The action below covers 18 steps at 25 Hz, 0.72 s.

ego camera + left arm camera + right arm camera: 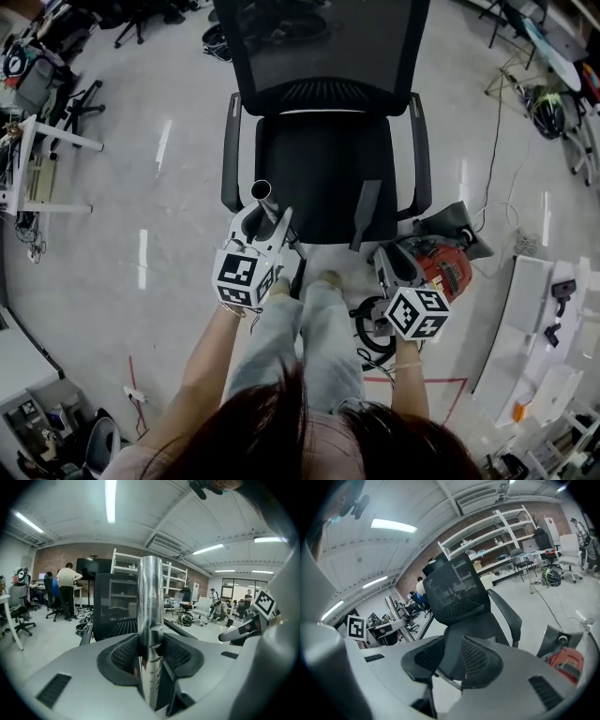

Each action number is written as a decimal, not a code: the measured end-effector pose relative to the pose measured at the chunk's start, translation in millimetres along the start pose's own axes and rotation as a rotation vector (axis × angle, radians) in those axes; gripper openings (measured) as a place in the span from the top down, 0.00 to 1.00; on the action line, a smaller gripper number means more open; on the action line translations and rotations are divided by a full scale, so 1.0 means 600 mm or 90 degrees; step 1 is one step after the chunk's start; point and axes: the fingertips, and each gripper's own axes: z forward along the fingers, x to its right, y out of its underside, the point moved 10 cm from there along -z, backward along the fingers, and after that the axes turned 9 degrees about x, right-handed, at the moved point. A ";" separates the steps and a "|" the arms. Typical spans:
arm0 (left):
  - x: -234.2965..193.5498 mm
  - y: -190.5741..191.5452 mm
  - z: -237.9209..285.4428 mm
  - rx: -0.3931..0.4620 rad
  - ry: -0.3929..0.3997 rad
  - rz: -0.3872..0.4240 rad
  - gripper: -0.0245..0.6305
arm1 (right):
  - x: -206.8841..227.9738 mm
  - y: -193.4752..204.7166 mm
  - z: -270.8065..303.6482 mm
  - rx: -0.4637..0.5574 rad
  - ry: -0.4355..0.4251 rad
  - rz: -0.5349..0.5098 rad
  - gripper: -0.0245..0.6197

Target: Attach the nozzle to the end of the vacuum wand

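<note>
Left tongs (150, 654) clamp vacuum wand (151, 597); right tongs (452, 660) apart

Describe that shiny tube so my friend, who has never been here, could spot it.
Start at the black office chair in the middle of the floor. At its seat's near left corner, the left gripper clamps its fingers on the metal tube, open end up. It is the only shiny silver pipe there; the flat piece on the seat is dull dark grey.

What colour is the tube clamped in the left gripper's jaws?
Shiny silver: it is the metal vacuum wand, clearest in the left gripper view.
</note>
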 end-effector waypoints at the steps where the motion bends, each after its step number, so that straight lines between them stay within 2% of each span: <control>1: 0.001 0.001 0.001 0.000 -0.002 0.002 0.72 | 0.013 0.004 0.010 -0.010 -0.004 0.004 0.80; 8: -0.003 0.010 0.015 -0.006 -0.028 0.000 0.72 | 0.082 0.033 0.081 -0.065 -0.017 0.020 0.79; 18: -0.009 0.021 0.024 -0.009 -0.030 -0.003 0.72 | 0.145 0.092 0.159 -0.112 -0.007 0.029 0.77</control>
